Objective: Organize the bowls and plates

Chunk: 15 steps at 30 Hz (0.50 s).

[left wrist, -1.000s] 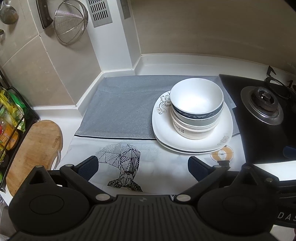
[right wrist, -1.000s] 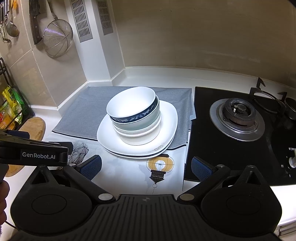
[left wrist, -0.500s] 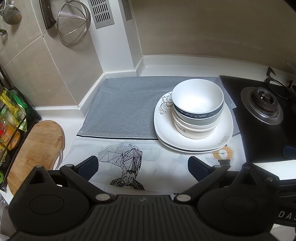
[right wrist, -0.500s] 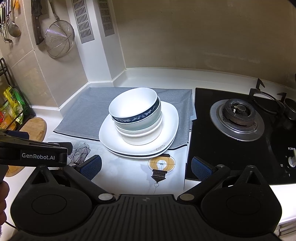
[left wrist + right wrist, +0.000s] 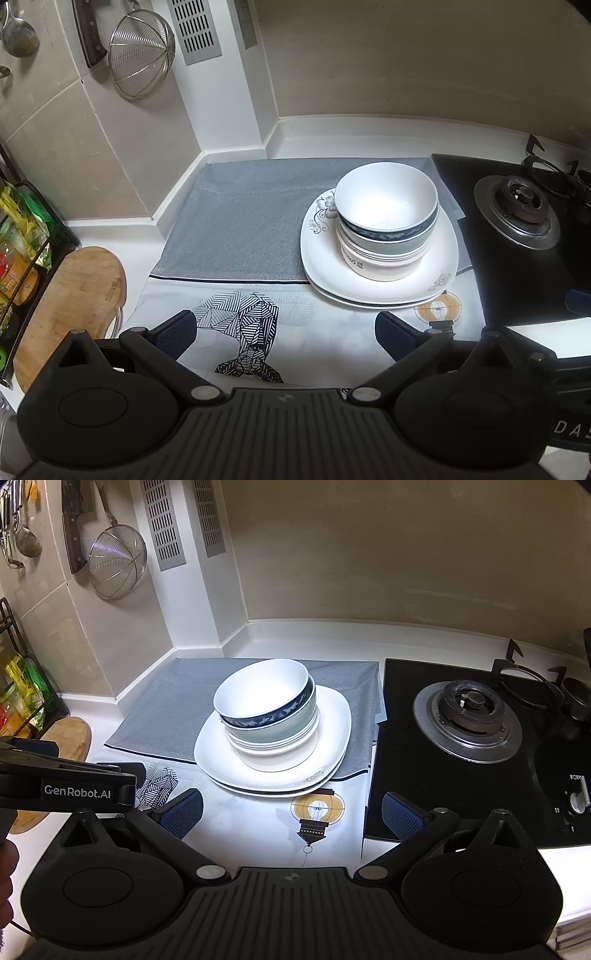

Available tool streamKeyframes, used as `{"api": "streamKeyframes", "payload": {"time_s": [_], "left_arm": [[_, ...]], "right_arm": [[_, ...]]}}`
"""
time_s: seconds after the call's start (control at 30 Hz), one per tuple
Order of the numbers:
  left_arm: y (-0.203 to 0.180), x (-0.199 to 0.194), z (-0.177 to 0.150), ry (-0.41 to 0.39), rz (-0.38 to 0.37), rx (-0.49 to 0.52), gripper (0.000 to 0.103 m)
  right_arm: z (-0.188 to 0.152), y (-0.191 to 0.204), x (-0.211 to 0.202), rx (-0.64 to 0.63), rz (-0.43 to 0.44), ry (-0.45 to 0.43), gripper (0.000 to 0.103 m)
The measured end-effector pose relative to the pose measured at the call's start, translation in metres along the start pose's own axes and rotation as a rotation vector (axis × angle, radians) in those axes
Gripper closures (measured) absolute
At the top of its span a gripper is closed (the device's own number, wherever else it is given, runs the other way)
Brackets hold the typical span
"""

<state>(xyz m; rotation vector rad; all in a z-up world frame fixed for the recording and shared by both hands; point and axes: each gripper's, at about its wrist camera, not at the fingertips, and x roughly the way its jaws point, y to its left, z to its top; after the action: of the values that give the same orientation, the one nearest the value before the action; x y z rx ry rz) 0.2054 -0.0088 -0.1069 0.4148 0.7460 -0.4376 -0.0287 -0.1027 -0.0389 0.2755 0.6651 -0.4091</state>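
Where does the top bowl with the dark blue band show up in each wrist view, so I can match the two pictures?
Left wrist view: the top bowl sits right of centre, crowning the bowl stack on the white plates, with the gas burner further right.
Right wrist view: the top bowl sits just left of centre, tilted on the same stack.
Shared landmark: the wire strainer hanging on the wall, upper left in both views.
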Motion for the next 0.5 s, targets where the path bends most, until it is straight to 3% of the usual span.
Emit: {"api": "streamKeyframes", "payload": {"time_s": [0.5], "left_arm": [[-0.0033,0.0036,0.0073,-0.017,-0.014,0.003,0.0]], "right_arm": [[0.005,-0.0033,0.0033,0.011,-0.006,-0.006,0.0]]}}
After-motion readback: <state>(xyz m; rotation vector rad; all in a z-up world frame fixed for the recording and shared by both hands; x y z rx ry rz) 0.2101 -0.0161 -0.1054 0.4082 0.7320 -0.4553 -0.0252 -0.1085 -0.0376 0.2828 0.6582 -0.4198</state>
